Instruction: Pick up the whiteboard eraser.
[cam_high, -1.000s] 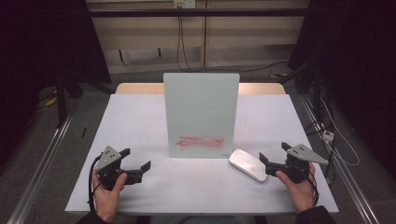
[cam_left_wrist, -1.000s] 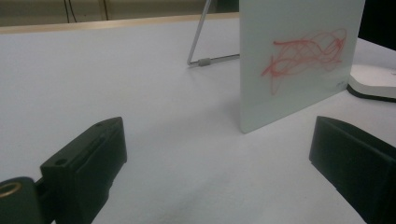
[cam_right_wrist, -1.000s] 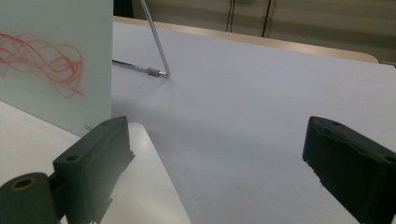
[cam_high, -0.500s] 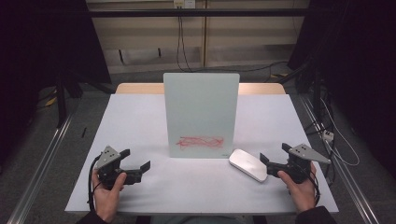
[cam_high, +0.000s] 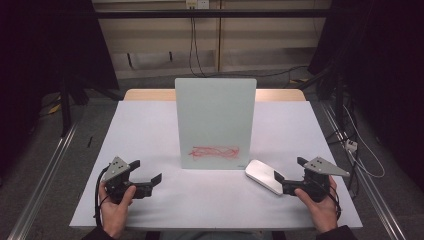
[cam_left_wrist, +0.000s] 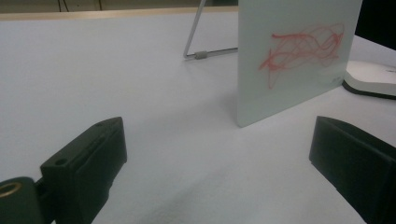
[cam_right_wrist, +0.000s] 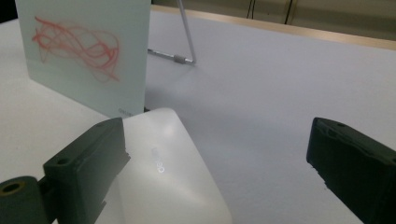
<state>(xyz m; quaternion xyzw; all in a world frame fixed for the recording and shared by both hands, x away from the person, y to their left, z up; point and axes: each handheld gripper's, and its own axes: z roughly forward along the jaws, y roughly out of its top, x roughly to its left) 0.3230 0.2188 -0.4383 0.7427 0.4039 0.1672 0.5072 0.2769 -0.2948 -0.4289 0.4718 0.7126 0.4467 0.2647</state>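
Note:
A pale glass board (cam_high: 215, 115) stands upright mid-table with a red scribble (cam_high: 215, 151) low on its face. A flat white eraser (cam_high: 264, 176) lies on the table just right of the board's foot. My right gripper (cam_high: 291, 175) is open right behind the eraser. In the right gripper view the eraser (cam_right_wrist: 173, 177) reaches in between the wide-apart jaws, close to the left one, and the gripper (cam_right_wrist: 217, 135) holds nothing. My left gripper (cam_high: 149, 170) rests open at the front left, apart from the board (cam_left_wrist: 299, 60), with bare table between its jaws (cam_left_wrist: 217, 140).
The white table (cam_high: 150, 125) ends in a wooden strip at the back. A thin metal stand leg (cam_left_wrist: 196, 28) props the board from behind. Metal rails and cables (cam_high: 350, 145) run along the floor on both sides.
Both grippers have shifted only slightly, the right one a touch toward the near edge. The board and the eraser have not moved.

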